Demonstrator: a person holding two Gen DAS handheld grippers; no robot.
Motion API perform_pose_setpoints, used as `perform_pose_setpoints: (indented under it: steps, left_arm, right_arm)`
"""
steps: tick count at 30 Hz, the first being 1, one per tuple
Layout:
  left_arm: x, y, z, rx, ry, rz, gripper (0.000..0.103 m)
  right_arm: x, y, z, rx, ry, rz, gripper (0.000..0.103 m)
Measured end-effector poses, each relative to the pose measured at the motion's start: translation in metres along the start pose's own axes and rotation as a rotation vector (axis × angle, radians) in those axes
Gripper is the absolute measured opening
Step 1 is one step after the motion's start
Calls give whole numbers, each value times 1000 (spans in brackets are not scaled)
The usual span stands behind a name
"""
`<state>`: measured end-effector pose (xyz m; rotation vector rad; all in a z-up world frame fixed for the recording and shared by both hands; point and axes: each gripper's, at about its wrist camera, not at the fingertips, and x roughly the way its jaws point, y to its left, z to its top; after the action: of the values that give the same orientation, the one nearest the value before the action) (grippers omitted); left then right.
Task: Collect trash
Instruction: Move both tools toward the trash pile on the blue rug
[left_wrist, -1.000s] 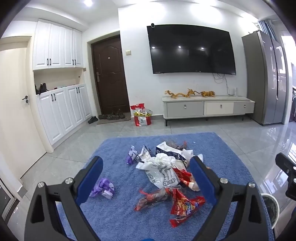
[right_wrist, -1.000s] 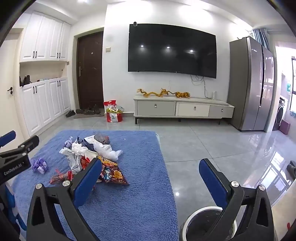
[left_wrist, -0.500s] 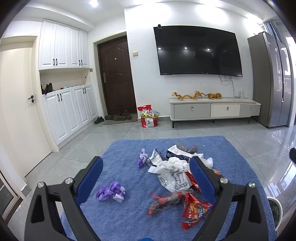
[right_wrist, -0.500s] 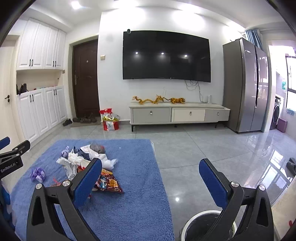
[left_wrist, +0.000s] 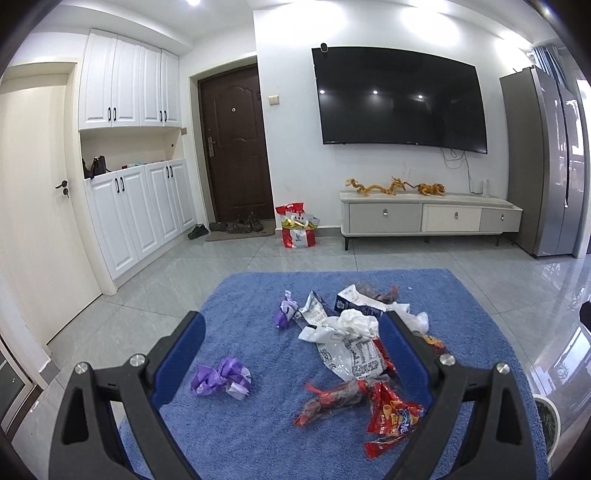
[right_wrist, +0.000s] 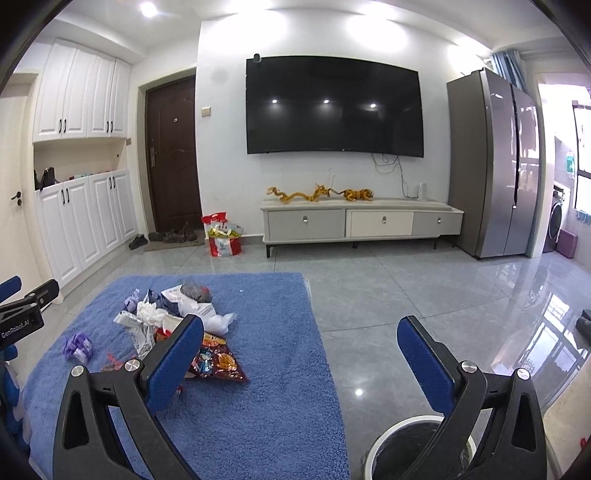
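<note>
A pile of trash lies on a blue rug (left_wrist: 258, 424): white plastic bags (left_wrist: 351, 347), red snack wrappers (left_wrist: 391, 413), a crumpled purple wrapper (left_wrist: 221, 376) lying apart at the left and another purple one (left_wrist: 284, 314) further back. My left gripper (left_wrist: 291, 354) is open and empty, held above the rug in front of the pile. My right gripper (right_wrist: 299, 354) is open and empty, right of the pile (right_wrist: 173, 317). A white-rimmed bin (right_wrist: 399, 443) stands on the floor below the right gripper. The left gripper shows at the left edge of the right wrist view (right_wrist: 22, 314).
Grey tiled floor (right_wrist: 406, 288) surrounds the rug. A TV cabinet (left_wrist: 428, 218) stands at the far wall under a TV. A red bag (left_wrist: 297, 229) and shoes sit by the brown door. White cupboards (left_wrist: 140, 210) line the left, a fridge (right_wrist: 491, 166) the right.
Both grippers have risen and tilted up a little, so the trash pile sits lower and further off in both views. Both stay open and empty.
</note>
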<state>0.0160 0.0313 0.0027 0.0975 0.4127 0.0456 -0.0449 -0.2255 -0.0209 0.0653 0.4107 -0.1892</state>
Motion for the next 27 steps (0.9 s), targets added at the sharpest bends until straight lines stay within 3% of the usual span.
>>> perform_pose_setpoints:
  steps: [20,27]
  left_arm:
    - [30,0,-11,13,52,-17,95]
    - [51,5,-13,-4,112,-56,95]
  right_arm:
    - [24,19,1,-54,64,33,102]
    - [43,26,2,-77,107,58,93]
